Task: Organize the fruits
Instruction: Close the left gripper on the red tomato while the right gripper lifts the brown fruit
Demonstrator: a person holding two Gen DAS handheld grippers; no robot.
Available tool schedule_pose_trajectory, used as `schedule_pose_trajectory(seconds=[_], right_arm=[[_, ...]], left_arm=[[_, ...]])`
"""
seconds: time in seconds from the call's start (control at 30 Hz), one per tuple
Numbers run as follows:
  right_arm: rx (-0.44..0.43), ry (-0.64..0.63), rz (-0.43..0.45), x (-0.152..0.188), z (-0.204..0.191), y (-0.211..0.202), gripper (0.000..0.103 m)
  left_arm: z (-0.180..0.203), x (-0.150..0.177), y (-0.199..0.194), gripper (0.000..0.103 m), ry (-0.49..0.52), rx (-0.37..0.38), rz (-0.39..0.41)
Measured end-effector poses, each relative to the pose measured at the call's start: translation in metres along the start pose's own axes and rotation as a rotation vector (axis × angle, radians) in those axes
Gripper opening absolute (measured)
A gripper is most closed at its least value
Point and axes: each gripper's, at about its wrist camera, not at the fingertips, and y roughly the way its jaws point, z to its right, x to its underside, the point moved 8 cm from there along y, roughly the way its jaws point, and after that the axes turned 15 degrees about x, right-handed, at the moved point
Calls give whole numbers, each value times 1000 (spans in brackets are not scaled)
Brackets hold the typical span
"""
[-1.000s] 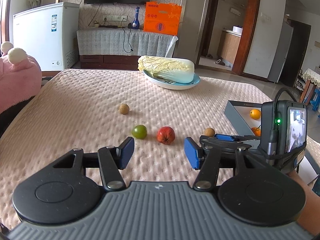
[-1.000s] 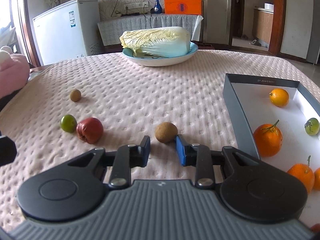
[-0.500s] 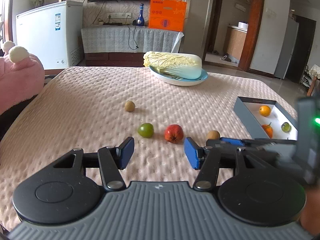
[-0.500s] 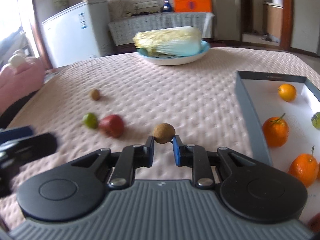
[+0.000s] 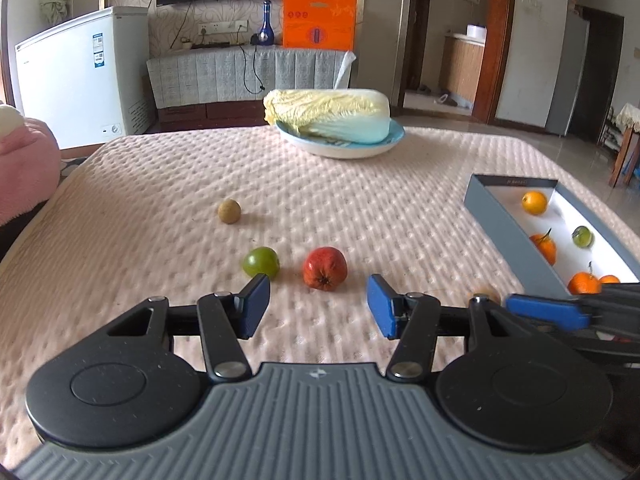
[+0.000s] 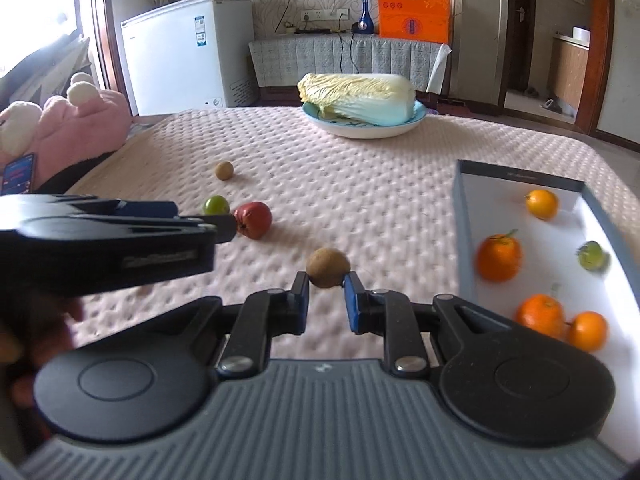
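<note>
red fruit [image 5: 324,268], green fruit [image 5: 261,261], perhaps brown fruit [image 6: 328,267]

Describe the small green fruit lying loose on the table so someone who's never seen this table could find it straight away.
Start at the big cabbage on the blue plate at the far side of the pink quilted table, then come toward the near edge. Two round fruits lie side by side there, just ahead of the left claw. The green fruit is the left one, smooth and green beside the red fruit.

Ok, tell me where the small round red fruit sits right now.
In the left wrist view the small round red fruit lies on the pink quilted cloth, just ahead of the open left gripper, right of the round green fruit.
</note>
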Motion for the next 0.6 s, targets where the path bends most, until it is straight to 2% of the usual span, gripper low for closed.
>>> schedule_pose_trajectory(seconds=[0.13, 0.27, 0.4, 0.5, 0.6], right_arm=[[5, 15, 28, 0, 15, -18, 20], [9, 8, 19, 7, 23, -22, 20], [-20, 27, -47, 20, 29, -11, 23], [-34, 23, -75, 25, 26, -4, 34], [-44, -10, -52, 24, 16, -2, 37]], left_arm=[[3, 1, 21, 60, 39, -24, -28], [3, 5, 43, 60, 56, -36, -72], [5, 5, 54, 60, 70, -19, -79], [5, 7, 60, 60, 75, -17, -87], [0, 6, 63, 60, 49, -4, -83]])
